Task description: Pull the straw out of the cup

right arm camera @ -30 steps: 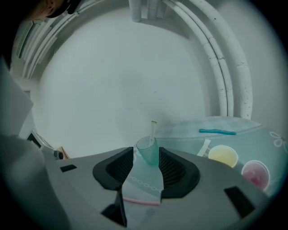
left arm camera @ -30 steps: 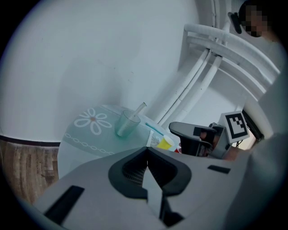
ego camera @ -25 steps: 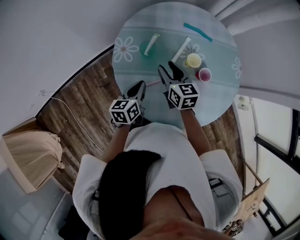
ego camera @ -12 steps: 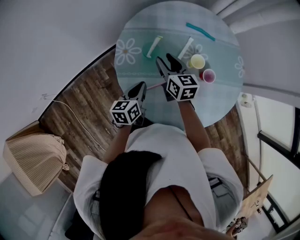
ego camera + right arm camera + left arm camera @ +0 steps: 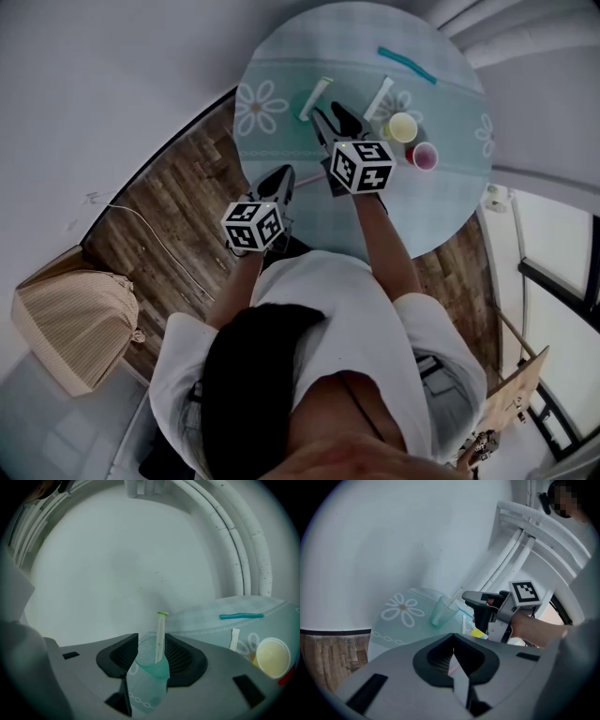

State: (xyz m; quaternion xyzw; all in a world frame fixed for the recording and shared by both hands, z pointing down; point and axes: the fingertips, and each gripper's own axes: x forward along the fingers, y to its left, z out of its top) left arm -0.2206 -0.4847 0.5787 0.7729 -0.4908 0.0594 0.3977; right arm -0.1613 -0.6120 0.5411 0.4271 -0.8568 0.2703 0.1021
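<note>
A translucent green cup (image 5: 304, 103) stands at the near left of the round table (image 5: 281, 150) with a white, green-tipped straw (image 5: 318, 92) leaning in it. My right gripper (image 5: 335, 119) is open over the table, its tips just short of the cup. In the right gripper view the cup (image 5: 149, 677) and straw (image 5: 160, 637) show centred between the spread jaws of my right gripper (image 5: 157, 651). My left gripper (image 5: 276, 181) hangs over the table's near edge, shut and empty. Its own view shows the left gripper (image 5: 453, 662), the cup (image 5: 440, 611) and the right gripper (image 5: 472, 597).
A yellow cup (image 5: 403, 127) with a white straw (image 5: 380, 97) and a pink cup (image 5: 424, 156) stand to the right. A teal straw (image 5: 405, 64) lies at the table's far side. Wooden floor (image 5: 169, 216) and a woven basket (image 5: 70, 323) lie to the left.
My right gripper has moved forward and left over the table toward the green cup. The left gripper has stayed about where it was.
</note>
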